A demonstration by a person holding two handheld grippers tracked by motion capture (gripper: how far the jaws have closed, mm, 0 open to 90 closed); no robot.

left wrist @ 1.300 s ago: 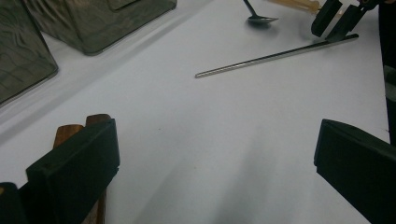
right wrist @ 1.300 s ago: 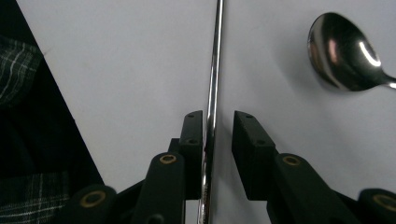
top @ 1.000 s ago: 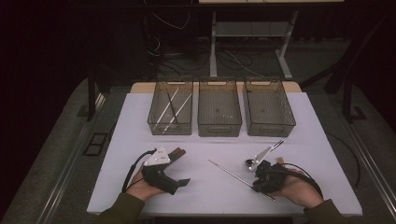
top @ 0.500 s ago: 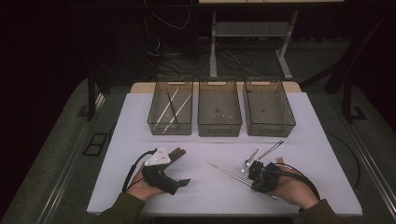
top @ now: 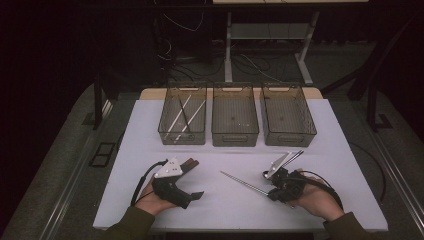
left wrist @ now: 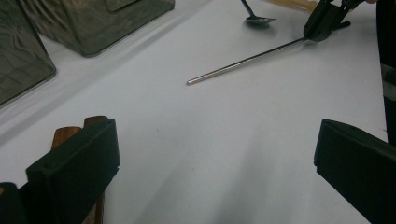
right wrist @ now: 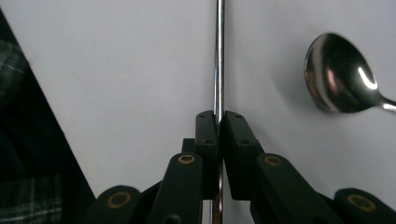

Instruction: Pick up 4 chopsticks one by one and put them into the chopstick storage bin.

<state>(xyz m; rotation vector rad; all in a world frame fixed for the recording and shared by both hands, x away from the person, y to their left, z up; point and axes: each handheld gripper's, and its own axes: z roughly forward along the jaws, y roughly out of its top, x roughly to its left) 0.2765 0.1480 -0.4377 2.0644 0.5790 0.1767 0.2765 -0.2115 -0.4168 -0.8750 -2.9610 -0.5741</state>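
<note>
The thin, straight, silver metal rod (right wrist: 218, 56) lies on the white table (top: 230, 200) near its front edge, and the right gripper (top: 274, 192) has just been closing its jaws; they are now pinched tight on the rod's near end, so the grasp looks made and a lift toward one of the three clear mesh-patterned plastic bins (top: 235, 116) at the back seems the likely next step. A second ago the pads were a little wider around it. A shiny steel spoon (right wrist: 343, 77) rests just beside the rod, apart from it. The left gripper (top: 187, 180) sits on the table with jaws wide open, holding nothing, unmoved.
</note>
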